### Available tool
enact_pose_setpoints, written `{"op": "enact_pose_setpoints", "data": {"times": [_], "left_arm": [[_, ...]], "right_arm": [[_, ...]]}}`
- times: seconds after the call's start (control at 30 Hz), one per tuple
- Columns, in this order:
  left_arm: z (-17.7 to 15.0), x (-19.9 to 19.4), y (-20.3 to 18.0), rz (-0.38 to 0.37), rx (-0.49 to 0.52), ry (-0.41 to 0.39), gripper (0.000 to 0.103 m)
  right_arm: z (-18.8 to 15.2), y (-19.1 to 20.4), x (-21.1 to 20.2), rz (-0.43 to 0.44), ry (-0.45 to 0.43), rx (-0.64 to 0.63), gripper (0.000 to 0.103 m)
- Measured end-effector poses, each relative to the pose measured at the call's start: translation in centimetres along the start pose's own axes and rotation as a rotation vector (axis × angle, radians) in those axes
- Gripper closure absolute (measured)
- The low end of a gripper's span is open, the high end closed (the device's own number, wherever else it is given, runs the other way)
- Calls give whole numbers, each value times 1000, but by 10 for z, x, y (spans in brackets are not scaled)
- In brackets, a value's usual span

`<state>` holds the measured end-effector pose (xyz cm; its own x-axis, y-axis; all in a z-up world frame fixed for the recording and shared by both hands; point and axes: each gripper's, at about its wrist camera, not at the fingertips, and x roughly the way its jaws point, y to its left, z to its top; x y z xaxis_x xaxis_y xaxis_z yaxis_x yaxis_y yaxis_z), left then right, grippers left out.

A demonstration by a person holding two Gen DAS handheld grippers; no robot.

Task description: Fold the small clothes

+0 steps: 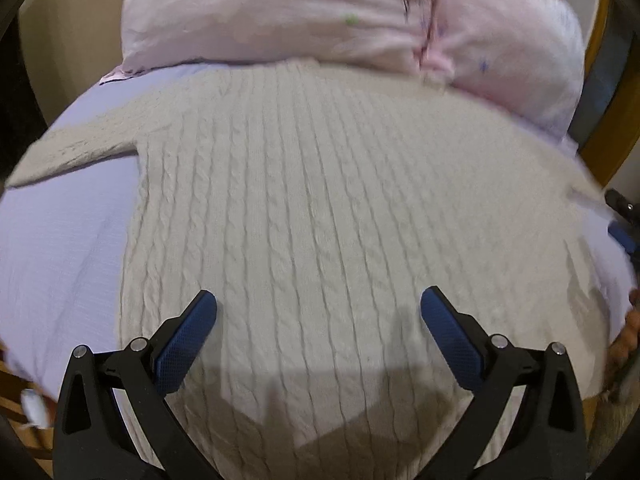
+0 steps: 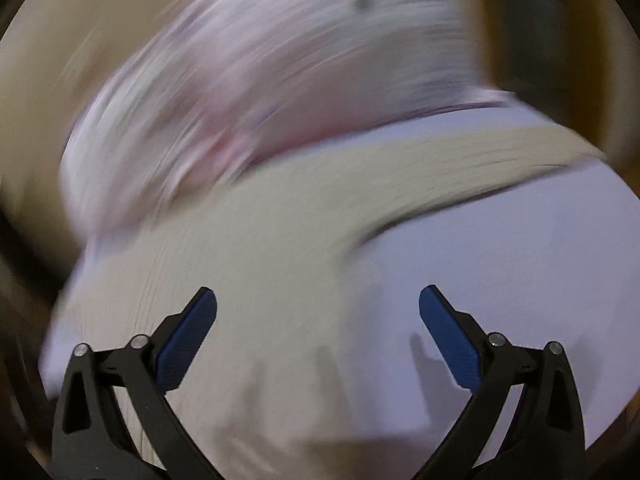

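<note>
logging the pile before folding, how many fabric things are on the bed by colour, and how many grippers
Cream cable-knit sweater: 1
Pink pillow: 1
Lavender sheet: 1
Hand-held grippers, both open and empty: 2, the left hand-held gripper and the right hand-held gripper
Total: 5

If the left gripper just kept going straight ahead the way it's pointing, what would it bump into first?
Most likely the cream cable-knit sweater, which lies spread right under and ahead of the open left gripper. Beyond it sits the pink pillow. Depth is hard to judge in this fisheye view.
</note>
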<state>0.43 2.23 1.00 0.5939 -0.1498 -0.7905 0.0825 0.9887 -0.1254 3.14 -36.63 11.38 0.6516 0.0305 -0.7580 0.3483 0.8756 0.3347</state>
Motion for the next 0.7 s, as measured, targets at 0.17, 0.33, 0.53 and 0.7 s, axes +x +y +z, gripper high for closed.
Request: {"op": "enact_pose_setpoints", "data": {"times": [0.17, 0.33, 0.53, 0.7], "left_arm": [[17, -15, 31, -18, -47, -182, 1], [34, -12, 68, 29, -132, -192, 1], [44, -23, 123, 92, -272, -243, 1], [41, -36, 178, 73, -382, -331, 1]], "right_arm": [[76, -160, 1, -153, -61, 491, 50], [99, -232, 21, -179, -38, 698, 54], [109, -261, 44, -195, -68, 739, 96], [134, -215, 31, -217, -163, 574, 97]]}}
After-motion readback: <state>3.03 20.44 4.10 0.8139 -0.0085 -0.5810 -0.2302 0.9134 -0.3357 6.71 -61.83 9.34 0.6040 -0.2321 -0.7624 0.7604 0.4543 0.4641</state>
